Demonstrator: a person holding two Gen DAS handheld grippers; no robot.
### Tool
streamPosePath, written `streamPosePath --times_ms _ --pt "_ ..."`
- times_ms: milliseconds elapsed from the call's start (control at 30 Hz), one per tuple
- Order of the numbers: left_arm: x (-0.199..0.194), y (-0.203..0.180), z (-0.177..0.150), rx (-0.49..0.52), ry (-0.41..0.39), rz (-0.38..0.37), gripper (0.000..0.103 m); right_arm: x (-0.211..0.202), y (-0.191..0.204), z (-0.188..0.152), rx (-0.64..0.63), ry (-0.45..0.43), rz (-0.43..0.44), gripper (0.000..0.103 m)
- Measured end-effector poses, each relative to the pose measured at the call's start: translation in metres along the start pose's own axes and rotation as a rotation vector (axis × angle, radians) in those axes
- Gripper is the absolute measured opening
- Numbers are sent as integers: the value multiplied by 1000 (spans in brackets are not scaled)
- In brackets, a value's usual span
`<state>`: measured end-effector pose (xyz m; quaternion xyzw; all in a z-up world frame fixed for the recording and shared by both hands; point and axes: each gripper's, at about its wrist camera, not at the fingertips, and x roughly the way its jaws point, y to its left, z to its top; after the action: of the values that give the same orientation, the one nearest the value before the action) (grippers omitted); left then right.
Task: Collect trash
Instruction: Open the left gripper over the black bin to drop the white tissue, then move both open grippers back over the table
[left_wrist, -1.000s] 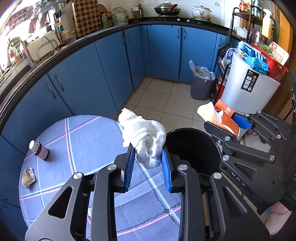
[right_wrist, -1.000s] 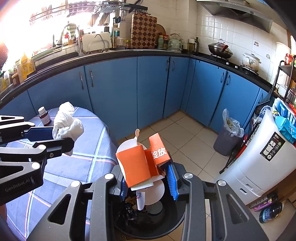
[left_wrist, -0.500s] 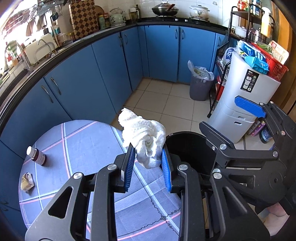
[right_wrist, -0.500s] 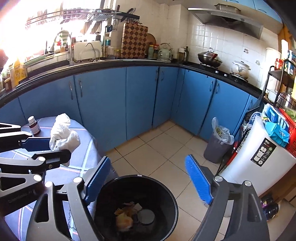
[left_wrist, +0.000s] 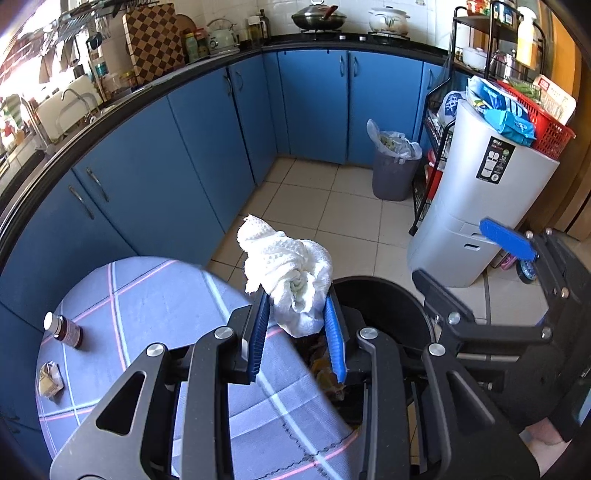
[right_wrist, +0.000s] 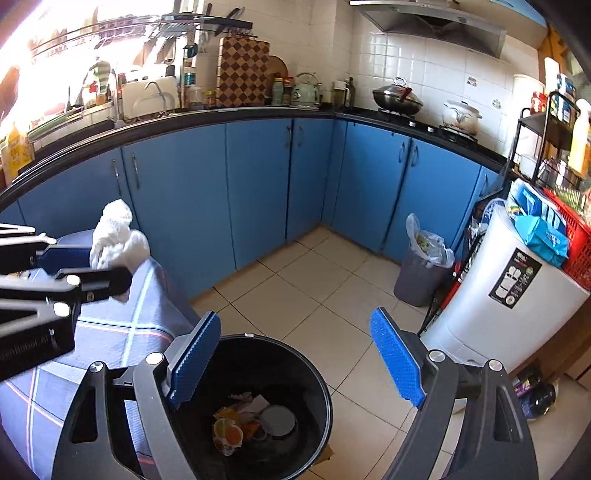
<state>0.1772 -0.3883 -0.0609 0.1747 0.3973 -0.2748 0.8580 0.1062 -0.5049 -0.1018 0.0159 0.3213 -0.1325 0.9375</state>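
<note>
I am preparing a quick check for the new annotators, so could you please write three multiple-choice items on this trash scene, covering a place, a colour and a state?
1. Where is the brown bottle?
A. On the table
B. In the black bin
C. On the floor

2. What colour are the cupboard doors?
A. White
B. Blue
C. Green

3. How does the right gripper stand?
A. Shut on an orange box
B. Shut on the tissue
C. Open with nothing between its jaws

Answers:
1 A, the bottle stands upright on the checked cloth near the table's far left edge.
2 B, every door under the counter is blue.
3 C, its blue pads are wide apart above the bin, while the white tissue sits in the left gripper, whose jaws are opening slightly.
</note>
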Motion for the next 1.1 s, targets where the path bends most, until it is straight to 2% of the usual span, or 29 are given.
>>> streamPosePath --times_ms 167,200,233,267,300,333,967,1100 --pt "2 -8 9 9 -12 0 32 4 -8 -4 15 14 -5 81" --pt "3 -10 11 11 -12 1 37 6 -10 -5 16 18 -5 81" --pt "4 -11 12 8 -13 2 50 7 -10 -5 18 21 -3 81" --pt "4 -11 12 3 -17 1 59 7 -11 -5 18 23 -2 81" --pt "3 -10 12 -4 -26 -1 73 8 -11 -6 18 24 -1 81" --pt "2 -10 12 -10 -39 -1 79 9 -11 -7 18 26 0 81" --pt "3 21 -1 -68 -21 -1 79 10 11 -4 -11 43 12 81" --pt "-6 32 -4 -93 -31 -3 83 2 17 1 -15 31 19 81"
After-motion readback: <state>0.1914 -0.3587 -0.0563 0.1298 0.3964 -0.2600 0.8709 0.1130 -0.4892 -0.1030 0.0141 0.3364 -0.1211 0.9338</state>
